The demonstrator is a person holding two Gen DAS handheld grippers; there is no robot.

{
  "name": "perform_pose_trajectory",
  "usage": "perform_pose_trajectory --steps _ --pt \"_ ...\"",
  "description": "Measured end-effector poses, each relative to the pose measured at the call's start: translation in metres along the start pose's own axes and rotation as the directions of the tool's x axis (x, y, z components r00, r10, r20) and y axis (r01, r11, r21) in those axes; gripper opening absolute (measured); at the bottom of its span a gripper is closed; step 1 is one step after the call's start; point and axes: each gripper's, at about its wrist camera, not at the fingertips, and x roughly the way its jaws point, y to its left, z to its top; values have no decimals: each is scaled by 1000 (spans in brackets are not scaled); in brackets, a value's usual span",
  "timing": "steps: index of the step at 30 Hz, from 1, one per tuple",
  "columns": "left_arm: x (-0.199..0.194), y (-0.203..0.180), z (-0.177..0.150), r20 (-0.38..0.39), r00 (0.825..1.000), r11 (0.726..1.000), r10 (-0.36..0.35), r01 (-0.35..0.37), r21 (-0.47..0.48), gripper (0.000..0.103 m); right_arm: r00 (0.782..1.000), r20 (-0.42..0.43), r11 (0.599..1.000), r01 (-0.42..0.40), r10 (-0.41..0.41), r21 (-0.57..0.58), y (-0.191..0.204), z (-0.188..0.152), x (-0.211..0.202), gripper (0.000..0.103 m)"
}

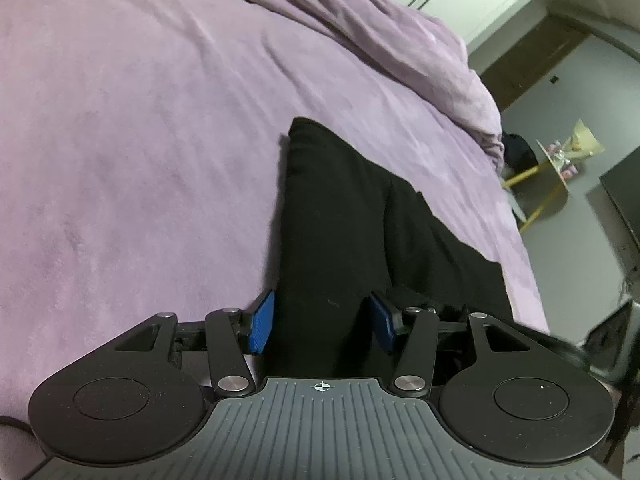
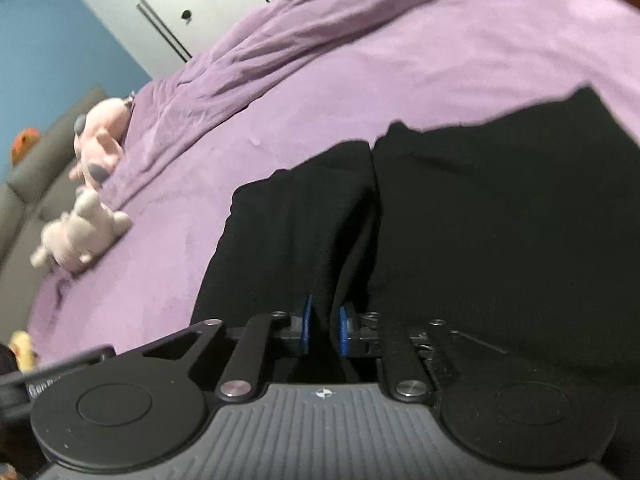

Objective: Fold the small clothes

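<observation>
Our right gripper (image 2: 323, 330) pinches the black garment (image 2: 460, 220) at lower centre of the frame; our left gripper (image 1: 320, 322) stands spread astride it. We should lift evenly, keeping edges aligned on the purple bedspread (image 1: 140, 140).

Purple bed (image 1: 140, 120), blue wall (image 2: 48, 48) (white wardrobe (image 2: 192, 4))

purple bedspread (image 1: 140, 140) | two plush toys (image 2: 86, 240) | white wardrobe (image 2: 192, 4)

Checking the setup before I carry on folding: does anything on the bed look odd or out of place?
Nothing stands out. The black garment lies on the purple bedspread, undamaged. Two plush toys lie tumbled near the bed's edge, clear of the folding.
</observation>
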Motion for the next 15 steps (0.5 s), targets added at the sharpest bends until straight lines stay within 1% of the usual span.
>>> perform_pose_trajectory --steps 2,5,8,9,10,11,13,14,15 --pt "-3 -5 -1 3 1000 999 20 -20 29 54 999 30 998 34 -33 -54 8 1 -9 10" --pt "-15 -15 -5 19 999 996 45 -46 76 54 986 127 974 133 -111 -186 25 5 -33 9" --pt "-30 -29 -11 44 997 984 65 -71 162 54 959 223 930 234 -173 -284 30 5 -62 9" --pt "-32 -34 -13 54 996 980 68 -77 182 54 944 253 907 286 -211 -311 28 3 -70 9" --pt "-31 -39 -15 55 997 979 58 -68 194 54 933 266 893 320 -240 -317 24 2 -74 9" --pt "-27 -43 -17 43 998 978 48 -55 200 54 926 263 889 346 -272 -300 15 3 -77 9" --pt "-11 -49 -22 -6 999 979 33 -31 201 54 918 225 896 376 -326 -236 -10 3 -77 9" --pt "-3 -52 -25 -32 999 981 16 -10 195 53 918 197 902 382 -345 -202 -22 3 -75 10" --pt "4 -53 -27 -59 998 983 -10 21 181 53 923 154 914 374 -352 -159 -38 3 -73 10"
